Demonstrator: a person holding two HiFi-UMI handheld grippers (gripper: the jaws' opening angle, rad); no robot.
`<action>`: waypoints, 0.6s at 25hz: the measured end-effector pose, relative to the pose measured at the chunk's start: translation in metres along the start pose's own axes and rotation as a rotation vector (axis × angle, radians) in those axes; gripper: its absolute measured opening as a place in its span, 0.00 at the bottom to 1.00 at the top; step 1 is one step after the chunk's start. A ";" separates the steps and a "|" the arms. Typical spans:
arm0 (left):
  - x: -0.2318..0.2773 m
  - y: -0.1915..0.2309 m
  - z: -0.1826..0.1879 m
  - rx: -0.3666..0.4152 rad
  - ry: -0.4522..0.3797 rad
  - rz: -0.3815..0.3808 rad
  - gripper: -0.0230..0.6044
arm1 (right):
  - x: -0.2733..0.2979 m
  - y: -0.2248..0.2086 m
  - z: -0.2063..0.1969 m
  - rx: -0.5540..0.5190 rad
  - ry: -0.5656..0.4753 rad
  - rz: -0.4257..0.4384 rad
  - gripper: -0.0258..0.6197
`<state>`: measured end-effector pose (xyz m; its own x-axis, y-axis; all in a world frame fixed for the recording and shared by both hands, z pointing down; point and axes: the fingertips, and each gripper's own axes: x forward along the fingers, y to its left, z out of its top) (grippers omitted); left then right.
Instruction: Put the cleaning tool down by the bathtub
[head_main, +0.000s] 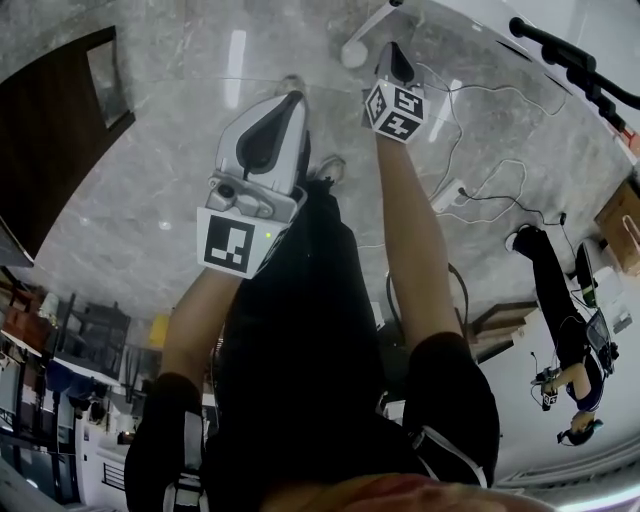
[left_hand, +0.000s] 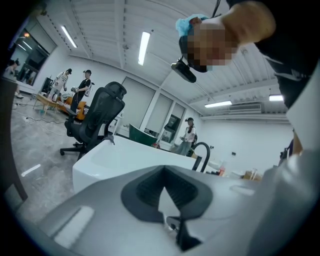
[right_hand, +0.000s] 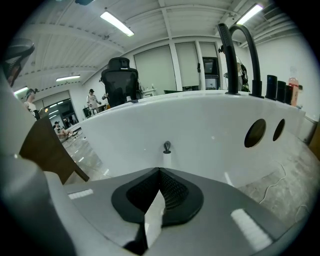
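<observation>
- While each gripper's marker cube shows bold black-and-white squares, these are patterns, not words.
- The bottles on the bathtub rim are too small for any label to be read.
- The right gripper has its jaws pressed together. The dark ribbed pads meet at the tip and nothing is caught between them.
- In the head view the right gripper points away from the person toward the tub, with its own cube just behind the jaws.
- The left gripper is likewise closed to a point and empty, touching nothing. It aims across the bathtub's rim toward the room beyond.
- In the head view the left gripper is held over the grey stone-look floor, beside the person's dark trouser leg.
- The cleaning tool is free of both grippers. Its white handle, topped by a small dark hanging loop, stands upright just ahead of the right gripper's tips.
- The handle stands in front of the bathtub's white outer wall. Whether it leans on that wall cannot be made out.
- From above, the tool's pale shaft sits by the tub's edge, just beside the right gripper.
- A black faucet arches over the tub's rim, with two round holes in the wall to its right.
- A black office chair stands beyond the tub's far end.
</observation>
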<state>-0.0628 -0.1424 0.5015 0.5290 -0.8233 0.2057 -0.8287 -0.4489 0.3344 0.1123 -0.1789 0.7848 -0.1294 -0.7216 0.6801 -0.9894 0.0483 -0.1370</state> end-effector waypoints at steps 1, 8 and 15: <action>-0.003 -0.004 0.004 -0.003 -0.012 0.002 0.05 | -0.007 0.000 0.003 0.006 -0.003 -0.003 0.04; -0.028 -0.044 0.039 0.007 -0.041 -0.013 0.05 | -0.075 0.009 0.032 0.052 -0.037 0.004 0.04; -0.054 -0.081 0.080 0.013 -0.063 -0.010 0.05 | -0.152 0.026 0.068 0.085 -0.081 0.031 0.04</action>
<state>-0.0388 -0.0891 0.3900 0.5253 -0.8387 0.1436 -0.8257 -0.4617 0.3241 0.1106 -0.1146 0.6285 -0.1510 -0.7741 0.6149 -0.9754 0.0156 -0.2199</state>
